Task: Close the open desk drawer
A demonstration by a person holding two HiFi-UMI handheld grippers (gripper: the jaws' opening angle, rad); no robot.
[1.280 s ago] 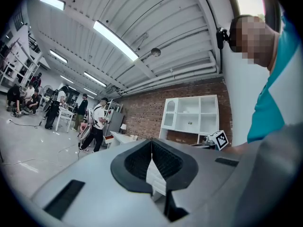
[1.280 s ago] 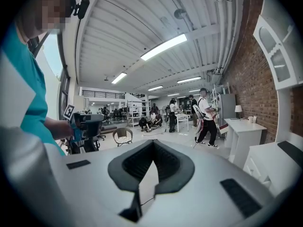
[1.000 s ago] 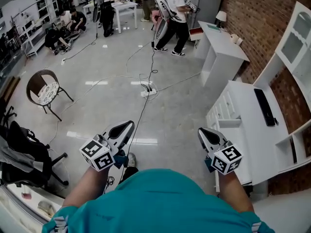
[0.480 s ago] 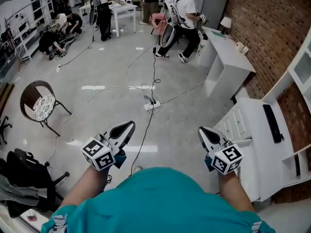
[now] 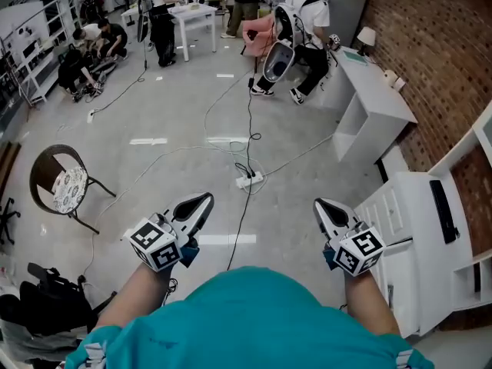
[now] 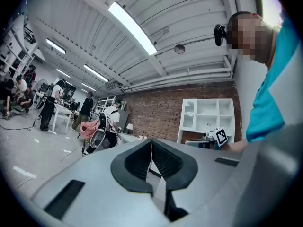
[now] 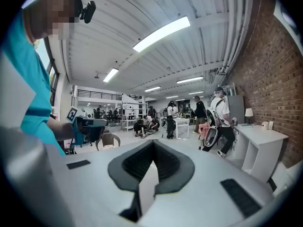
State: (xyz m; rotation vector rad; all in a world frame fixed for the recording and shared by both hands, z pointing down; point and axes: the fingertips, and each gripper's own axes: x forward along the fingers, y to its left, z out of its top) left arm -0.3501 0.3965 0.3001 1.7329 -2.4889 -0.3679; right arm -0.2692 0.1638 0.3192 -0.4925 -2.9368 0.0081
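Observation:
The white desk [image 5: 421, 241] stands against the brick wall at the right of the head view, with a black keyboard [image 5: 443, 211] on top. Its stack of drawers [image 5: 387, 204] faces the floor space. One drawer [image 5: 397, 241] seems to stick out a little, just right of my right gripper's marker cube, and is partly hidden by it. My right gripper [image 5: 322, 206] [image 7: 152, 143] is shut on nothing, in the air left of the drawers. Level with it and further left, my left gripper [image 5: 203, 199] [image 6: 151, 143] is also shut and holds nothing.
A second white desk [image 5: 379, 104] with a lamp stands further along the wall. A power strip [image 5: 250, 180] and cables lie on the floor ahead. A round chair [image 5: 60, 184] is at the left and a black office chair [image 5: 46, 304] at bottom left. Several people work at the back.
The head view has swung, so the desk and drawers now sit further right and lower in the frame. Both grippers hold the same pose, shut.

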